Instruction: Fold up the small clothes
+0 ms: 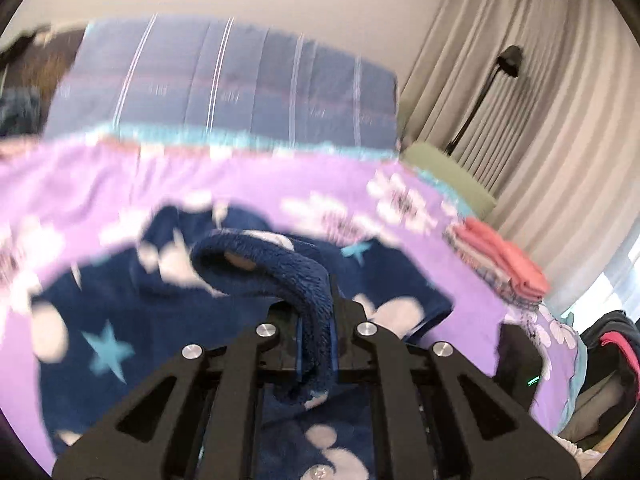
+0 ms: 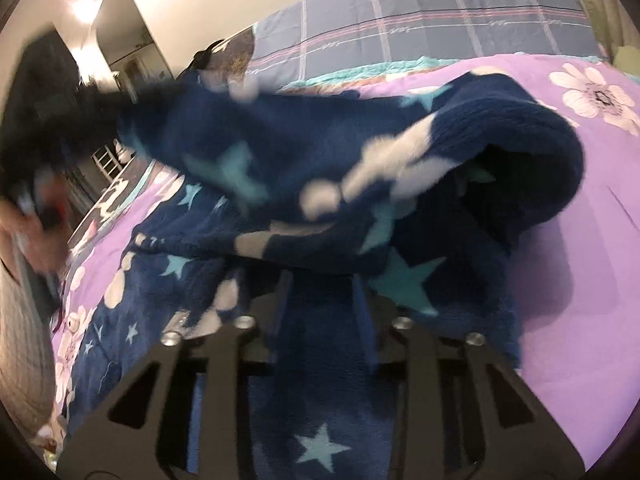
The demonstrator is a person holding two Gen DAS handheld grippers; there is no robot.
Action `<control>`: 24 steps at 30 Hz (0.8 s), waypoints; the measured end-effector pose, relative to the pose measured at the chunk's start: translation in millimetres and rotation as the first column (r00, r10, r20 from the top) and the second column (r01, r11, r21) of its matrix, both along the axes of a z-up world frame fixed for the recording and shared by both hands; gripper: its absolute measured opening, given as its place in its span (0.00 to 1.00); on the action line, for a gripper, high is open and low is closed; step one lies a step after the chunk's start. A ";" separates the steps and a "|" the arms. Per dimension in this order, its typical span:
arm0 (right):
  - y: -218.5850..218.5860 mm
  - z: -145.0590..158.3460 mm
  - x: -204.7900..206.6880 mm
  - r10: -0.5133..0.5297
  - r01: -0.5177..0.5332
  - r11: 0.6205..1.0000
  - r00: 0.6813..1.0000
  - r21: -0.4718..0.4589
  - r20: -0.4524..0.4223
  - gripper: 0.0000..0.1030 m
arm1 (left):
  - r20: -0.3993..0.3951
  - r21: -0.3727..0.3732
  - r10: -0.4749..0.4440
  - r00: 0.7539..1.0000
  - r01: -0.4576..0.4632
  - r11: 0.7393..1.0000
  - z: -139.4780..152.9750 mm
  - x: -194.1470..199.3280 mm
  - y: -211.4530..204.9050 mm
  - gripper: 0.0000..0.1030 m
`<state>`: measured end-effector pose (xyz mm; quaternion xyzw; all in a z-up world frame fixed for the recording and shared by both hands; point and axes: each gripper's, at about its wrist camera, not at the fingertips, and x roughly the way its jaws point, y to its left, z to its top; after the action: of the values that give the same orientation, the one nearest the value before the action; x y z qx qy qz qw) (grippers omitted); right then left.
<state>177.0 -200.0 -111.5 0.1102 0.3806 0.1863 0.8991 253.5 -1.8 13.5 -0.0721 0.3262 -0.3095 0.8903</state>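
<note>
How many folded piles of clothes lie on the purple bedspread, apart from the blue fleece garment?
1. A folded pile with a pink piece on top lies near the right edge of the purple bedspread in the left wrist view. Others may be hidden behind the lifted blue fleece garment.

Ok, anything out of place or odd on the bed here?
Nothing damaged or spilled. The navy star-print fleece garment is bunched and half lifted off the purple floral bedspread, not flat, with fabric clamped in both the left hand-held gripper and the right hand-held gripper. A folded stack of clothes sits neatly aside.
</note>
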 end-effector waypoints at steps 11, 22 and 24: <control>6.8 -8.7 32.3 -0.134 0.124 0.984 0.988 -0.128 -0.074 0.20 | 0.092 0.185 0.180 0.979 -0.194 0.963 24.5 -7.4 76.5 0.09; 21.6 -9.6 20.8 -0.127 0.110 0.972 0.990 -0.206 -0.067 0.37 | -0.189 0.325 0.342 0.920 -0.270 0.906 -110.0 25.1 155.7 0.24; 20.1 -6.8 17.9 -0.124 0.107 0.971 0.990 -0.214 -0.068 0.37 | -0.141 0.371 0.402 0.905 -0.329 0.869 -119.4 22.9 159.4 0.50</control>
<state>194.9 -179.9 -118.2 0.0444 0.4271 0.0878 0.8988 276.4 157.6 -105.9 -0.0118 0.4482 -0.0642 0.8915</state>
